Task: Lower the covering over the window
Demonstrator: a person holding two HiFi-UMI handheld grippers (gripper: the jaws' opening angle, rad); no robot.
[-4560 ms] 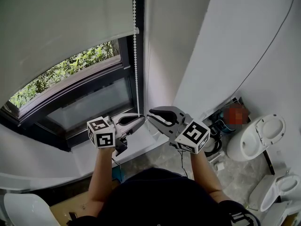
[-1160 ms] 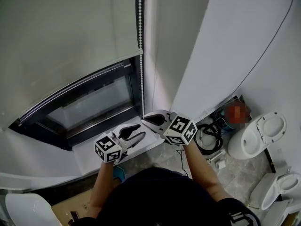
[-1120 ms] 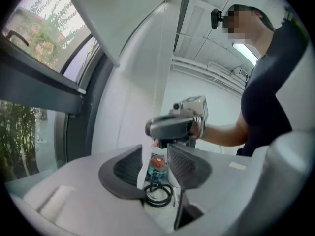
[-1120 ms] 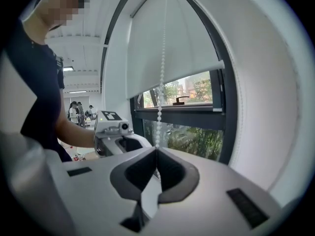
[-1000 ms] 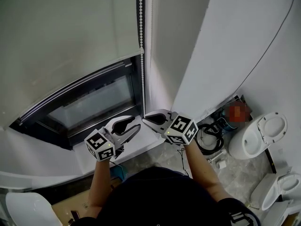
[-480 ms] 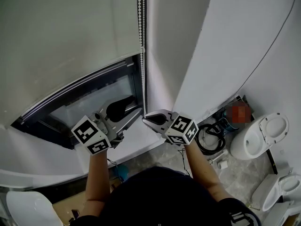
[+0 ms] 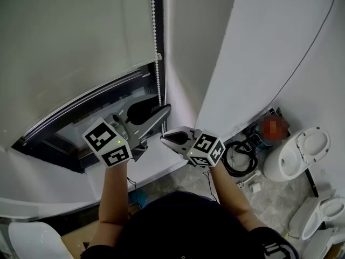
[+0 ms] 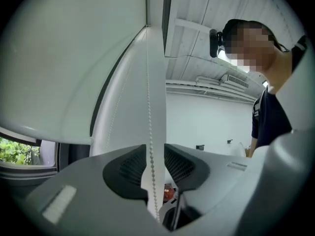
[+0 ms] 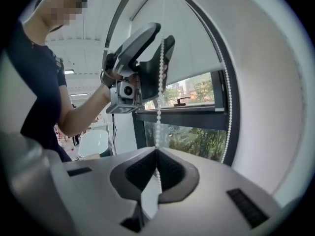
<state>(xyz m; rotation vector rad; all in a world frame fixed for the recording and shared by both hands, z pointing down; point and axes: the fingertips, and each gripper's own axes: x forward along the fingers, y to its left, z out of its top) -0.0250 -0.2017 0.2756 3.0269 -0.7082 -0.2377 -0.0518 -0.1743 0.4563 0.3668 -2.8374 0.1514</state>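
White fabric roller blind [image 7: 70, 36] hangs lower than a few seconds ago and covers more of the dark-framed window [image 7: 86, 125]. Its bottom rail lies across the glass. Its white plastic bead chain [image 7: 157, 47] runs vertically just beside the blind's right edge. The left claw [image 7: 160, 106] has climbed the chain. Its jaws have just been narrowing, yet still stand apart with the chain untouched between them. Just below, the right claw [image 7: 164, 138] stays pinched on that chain.

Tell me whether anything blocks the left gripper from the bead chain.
Nothing visible does. The chain already runs between the jaws of the left gripper, which have just been closing but don't yet press it. The right gripper is shut on it lower down.
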